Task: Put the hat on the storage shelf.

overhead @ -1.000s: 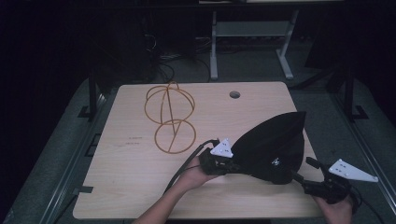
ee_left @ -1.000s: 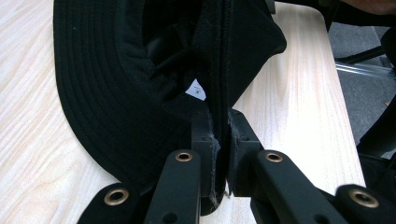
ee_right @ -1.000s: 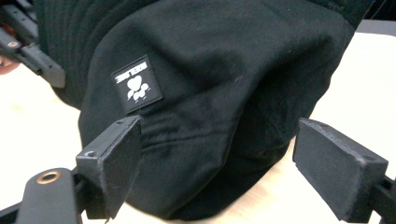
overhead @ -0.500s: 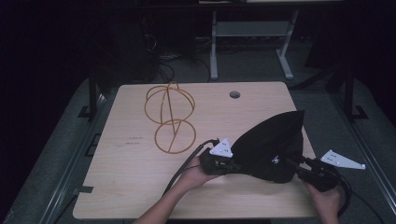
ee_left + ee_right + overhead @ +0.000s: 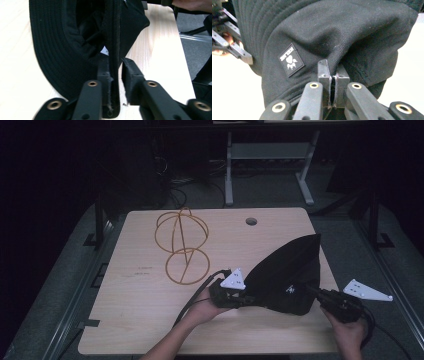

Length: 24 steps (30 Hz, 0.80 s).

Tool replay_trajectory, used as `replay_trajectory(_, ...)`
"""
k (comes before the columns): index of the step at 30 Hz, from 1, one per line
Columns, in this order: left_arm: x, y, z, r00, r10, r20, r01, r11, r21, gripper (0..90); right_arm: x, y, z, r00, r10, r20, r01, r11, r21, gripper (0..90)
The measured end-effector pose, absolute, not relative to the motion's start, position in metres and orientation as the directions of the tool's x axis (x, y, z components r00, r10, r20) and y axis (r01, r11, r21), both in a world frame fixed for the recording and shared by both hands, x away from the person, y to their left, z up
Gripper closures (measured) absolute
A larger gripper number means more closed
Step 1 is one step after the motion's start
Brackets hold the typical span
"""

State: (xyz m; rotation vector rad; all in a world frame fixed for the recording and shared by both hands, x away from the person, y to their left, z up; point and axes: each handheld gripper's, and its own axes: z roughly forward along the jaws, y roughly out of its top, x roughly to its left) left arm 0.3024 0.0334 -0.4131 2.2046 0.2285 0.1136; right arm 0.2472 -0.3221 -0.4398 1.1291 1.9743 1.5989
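A black bucket hat [image 5: 285, 280] lies folded into a peak on the right of the wooden table [image 5: 150, 320]. My left gripper [image 5: 250, 301] is at its left edge. In the left gripper view the hat's brim [image 5: 113, 37] stands between the jaws of my left gripper [image 5: 116, 62]. The brim rests against one pad and a thin gap shows at the other, so the gripper is slightly open. My right gripper [image 5: 309, 290] is at the hat's lower right. In its own view my right gripper [image 5: 333, 65] is shut on a fold of the hat [image 5: 337, 32], beside a small sewn patch [image 5: 290, 60].
A gold wire frame [image 5: 182, 245] made of hoops stands at the table's back left. A cable hole [image 5: 251, 221] is near the far edge. The table's right edge runs just beside my right hand [image 5: 350, 332]. Metal stand legs [image 5: 305, 190] rise on the floor beyond.
My right gripper has come in from beyond the table's right edge to the hat and has shut on its fabric. The left gripper has stayed at the brim.
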Motion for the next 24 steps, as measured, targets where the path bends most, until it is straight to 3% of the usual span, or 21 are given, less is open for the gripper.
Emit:
replay_trajectory(5, 0.297, 0.045, -0.408, 0.973, 0.229, 0.019, 0.120, -0.581, 0.805, 60.6, 0.249, -0.314, -0.420, -0.642, 0.745, 0.179, 0.322, 0.051, 0.945, 86.6)
replay_trajectory(11, 0.289, 0.069, -0.405, 0.961, 0.272, 0.048, 0.120, -0.568, 0.815, 53.6, 0.252, -0.303, -0.393, -0.675, 0.725, 0.135, 0.281, 0.084, 0.956, 86.9)
replay_trajectory(24, 0.278, 0.120, -0.414, 0.936, 0.347, 0.050, 0.169, -0.570, 0.804, 50.9, 0.270, -0.283, -0.345, -0.696, 0.717, 0.038, 0.212, 0.156, 0.965, 87.0)
